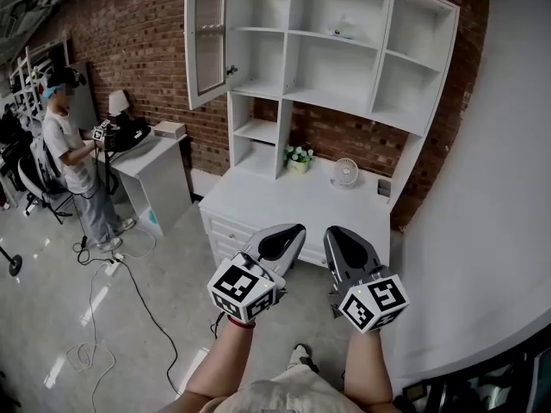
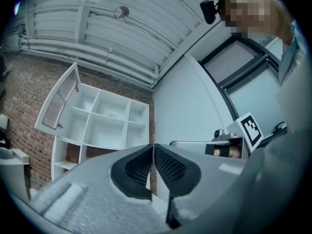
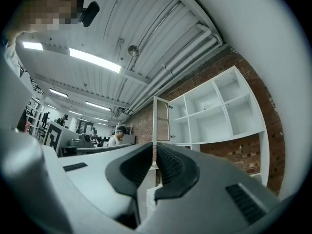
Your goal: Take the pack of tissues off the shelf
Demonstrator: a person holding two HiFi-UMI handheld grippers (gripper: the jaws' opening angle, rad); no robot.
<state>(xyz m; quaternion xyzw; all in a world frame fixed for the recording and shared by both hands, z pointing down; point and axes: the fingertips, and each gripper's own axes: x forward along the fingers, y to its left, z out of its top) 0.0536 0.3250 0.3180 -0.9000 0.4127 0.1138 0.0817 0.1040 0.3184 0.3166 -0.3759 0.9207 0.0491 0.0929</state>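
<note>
The white shelf stands ahead of and above both grippers, well apart from them. The left gripper and the right gripper hover side by side, each with its jaws pressed together on nothing. The pack of tissues lies high beyond them, in the shelf's top middle compartment.

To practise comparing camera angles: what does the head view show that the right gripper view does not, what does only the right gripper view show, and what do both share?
Only the head view: the glossy grey floor with a black cable, and the pale pack of tissues on an upper shelf. Only the right gripper view: long ceiling strip lights and grey pipes. Both: the white cubby shelf unit, its open glazed door and red brick wall.
</note>
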